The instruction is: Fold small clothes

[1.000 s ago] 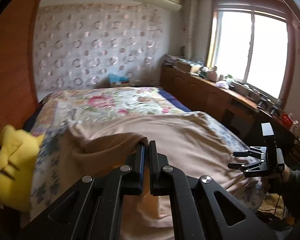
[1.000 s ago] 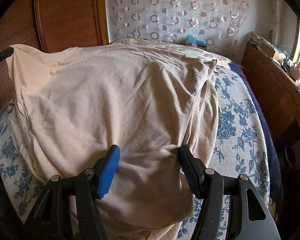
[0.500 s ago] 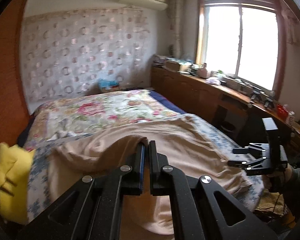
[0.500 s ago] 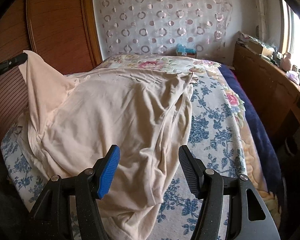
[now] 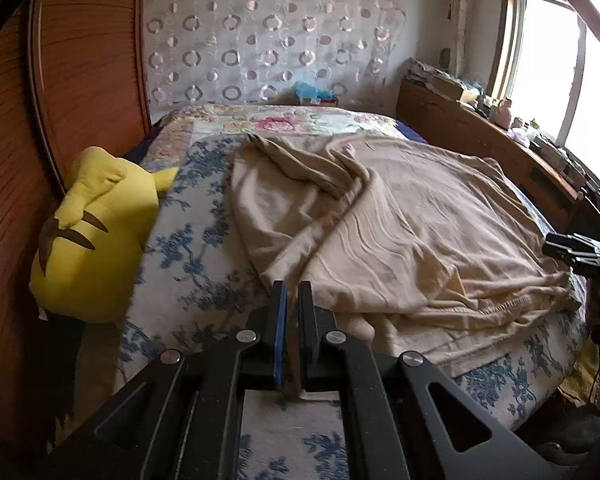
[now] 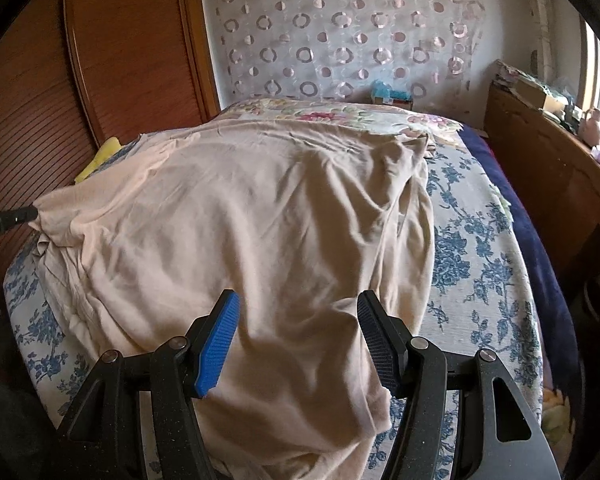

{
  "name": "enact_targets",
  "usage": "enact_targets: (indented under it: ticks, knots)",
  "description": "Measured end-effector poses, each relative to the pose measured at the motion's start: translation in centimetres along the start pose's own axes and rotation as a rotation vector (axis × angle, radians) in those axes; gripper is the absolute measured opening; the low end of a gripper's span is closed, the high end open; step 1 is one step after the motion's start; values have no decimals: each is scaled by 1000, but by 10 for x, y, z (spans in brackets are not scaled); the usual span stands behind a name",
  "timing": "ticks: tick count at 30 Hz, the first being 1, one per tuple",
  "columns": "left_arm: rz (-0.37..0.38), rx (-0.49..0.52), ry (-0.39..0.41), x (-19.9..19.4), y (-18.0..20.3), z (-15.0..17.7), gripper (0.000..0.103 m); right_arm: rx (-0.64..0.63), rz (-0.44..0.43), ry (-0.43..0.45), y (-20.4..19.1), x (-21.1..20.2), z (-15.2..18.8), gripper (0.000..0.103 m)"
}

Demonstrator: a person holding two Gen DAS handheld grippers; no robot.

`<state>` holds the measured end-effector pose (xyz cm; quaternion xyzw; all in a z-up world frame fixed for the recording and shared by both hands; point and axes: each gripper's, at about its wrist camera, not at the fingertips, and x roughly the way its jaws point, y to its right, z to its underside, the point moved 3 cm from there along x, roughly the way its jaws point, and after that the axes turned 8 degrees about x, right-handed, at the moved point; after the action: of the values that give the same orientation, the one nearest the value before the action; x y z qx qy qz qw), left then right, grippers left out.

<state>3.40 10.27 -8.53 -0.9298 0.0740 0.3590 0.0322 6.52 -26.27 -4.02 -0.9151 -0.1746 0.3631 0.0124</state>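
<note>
A large beige garment (image 5: pixel 400 232) lies spread and creased over the floral bedspread (image 5: pixel 196 264). My left gripper (image 5: pixel 293 286) is low at the garment's near left corner. Its jaws are opening, with only a narrow slit between them. In the right wrist view its tip (image 6: pixel 18 216) still holds a pinched-up corner of the garment (image 6: pixel 260 220). My right gripper (image 6: pixel 298 320) stands open just above the garment's near right part, the cloth showing between its blue pads without being pressed. It also shows at the right edge of the left wrist view (image 5: pixel 572 248).
A yellow plush toy (image 5: pixel 96 236) leans against the wooden wardrobe (image 5: pixel 80 80) left of the bed. A wooden counter (image 5: pixel 500 152) crowded with items runs under the window on the right. A dark blue blanket edge (image 6: pixel 540 240) hangs on the bed's right side.
My left gripper has come down to the bed with the garment's corner, so the raised flap now lies flat. A slit has appeared between its jaws. The right gripper stayed open.
</note>
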Motion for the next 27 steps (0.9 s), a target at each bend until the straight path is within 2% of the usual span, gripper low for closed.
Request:
enact_targets:
  ticks: [1,3,7,11,14,18,24,26,27]
  knots:
    - [5,-3,8,0,-2,-4,24,-3,1,-2,-1,1,-1,63]
    - [9,1,30,1,-5,-12,38,-8,5,-5,-4,1,-1,63]
    - [5,22,57,17,-11,-45,42,-13,14,-9,-7,1,1,63]
    - [14,58,58,49,-10,-86,42,-15,18,-21,-5,4,2,63]
    - [30,90,9,84,-11,-115,42,-22,24,-29,-4,6,3,63]
    - [-5,128,-76,136,-17,-142,42,-21,20,-33,-2,6,6,63]
    - [6,86,-217,189,-30,-145,42,-9,11,-26,1,7,7,63]
    - [28,76,-225,197,-30,-146,35,-4,4,-25,2,6,8,63]
    - [43,74,-227,199,-30,-145,18,0,-1,-24,3,6,8,63]
